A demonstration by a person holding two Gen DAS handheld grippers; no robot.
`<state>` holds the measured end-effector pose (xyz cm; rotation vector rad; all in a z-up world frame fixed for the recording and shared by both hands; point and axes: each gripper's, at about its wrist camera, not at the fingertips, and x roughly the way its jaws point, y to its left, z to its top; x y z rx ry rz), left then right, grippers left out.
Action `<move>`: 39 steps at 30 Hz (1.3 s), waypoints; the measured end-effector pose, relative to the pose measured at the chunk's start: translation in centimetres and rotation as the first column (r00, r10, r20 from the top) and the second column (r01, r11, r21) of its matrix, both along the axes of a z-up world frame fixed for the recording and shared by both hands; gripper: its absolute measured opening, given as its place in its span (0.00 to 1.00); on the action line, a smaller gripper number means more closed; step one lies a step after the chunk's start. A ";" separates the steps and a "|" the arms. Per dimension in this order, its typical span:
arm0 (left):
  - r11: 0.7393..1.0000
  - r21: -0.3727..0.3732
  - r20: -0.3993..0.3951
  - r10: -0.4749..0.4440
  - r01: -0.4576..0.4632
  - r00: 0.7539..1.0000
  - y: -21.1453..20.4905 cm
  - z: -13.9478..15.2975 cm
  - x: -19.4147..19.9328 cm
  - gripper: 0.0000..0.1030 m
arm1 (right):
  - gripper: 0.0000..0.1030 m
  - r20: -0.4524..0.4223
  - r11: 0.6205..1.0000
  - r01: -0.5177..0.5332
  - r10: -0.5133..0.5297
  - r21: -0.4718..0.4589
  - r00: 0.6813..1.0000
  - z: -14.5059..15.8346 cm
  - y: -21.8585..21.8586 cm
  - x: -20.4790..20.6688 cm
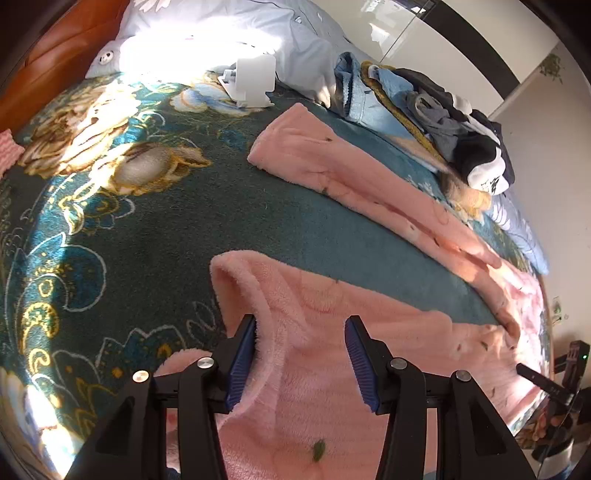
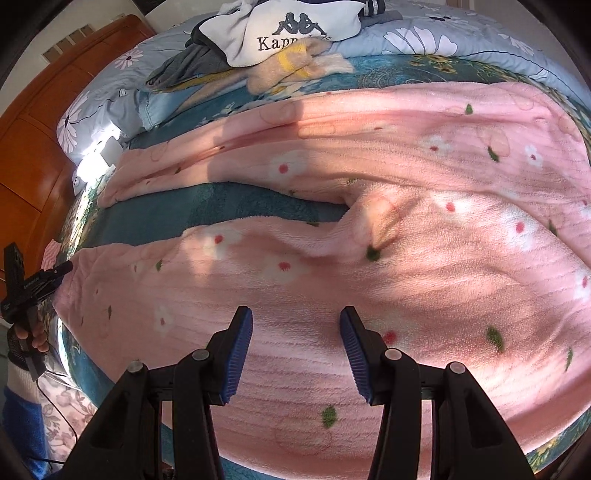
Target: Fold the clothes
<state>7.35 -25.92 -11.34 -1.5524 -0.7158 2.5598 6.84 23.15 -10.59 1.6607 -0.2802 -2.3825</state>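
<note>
A pair of pink fleece trousers (image 2: pixel 369 236) with a small flower print lies spread on the bed, its two legs stretching away. In the left wrist view the near leg's cuff (image 1: pixel 243 273) is partly turned up and the far leg (image 1: pixel 332 166) lies flat. My left gripper (image 1: pixel 300 325) is open, its fingers on either side of the fabric at the near leg's end. My right gripper (image 2: pixel 296 314) is open just above the wide upper part of the trousers. The left gripper also shows at the left edge of the right wrist view (image 2: pixel 37 284).
The bed has a dark teal floral blanket (image 1: pixel 110 229). A pile of other clothes (image 1: pixel 443 110) lies at the far side, with a white Kappa top (image 2: pixel 288 29). A white box (image 1: pixel 255 79) sits by the pillow. A wooden headboard (image 2: pixel 33 129) stands behind.
</note>
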 end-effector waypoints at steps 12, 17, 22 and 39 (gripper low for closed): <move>0.973 0.162 -0.172 0.190 -0.162 0.967 -4.0 1.9 1.1 0.04 | 0.49 0.009 1.000 0.002 -0.002 -0.012 1.000 -0.3 0.3 0.0; 0.942 0.230 -0.261 0.301 -0.244 0.917 -7.4 4.4 2.6 0.04 | 0.49 -0.004 1.000 0.008 -0.008 -0.023 1.000 -0.1 0.3 -0.2; 0.955 0.138 -0.174 0.283 -0.262 0.943 -7.8 2.0 -0.1 0.04 | 0.49 -0.020 0.999 -0.013 0.013 -0.034 1.000 0.0 -0.5 -1.0; 0.966 0.037 -0.048 0.257 -0.255 0.965 -7.4 1.0 0.3 0.31 | 0.49 -0.028 0.999 -0.025 0.026 0.046 0.999 -0.3 0.8 -3.9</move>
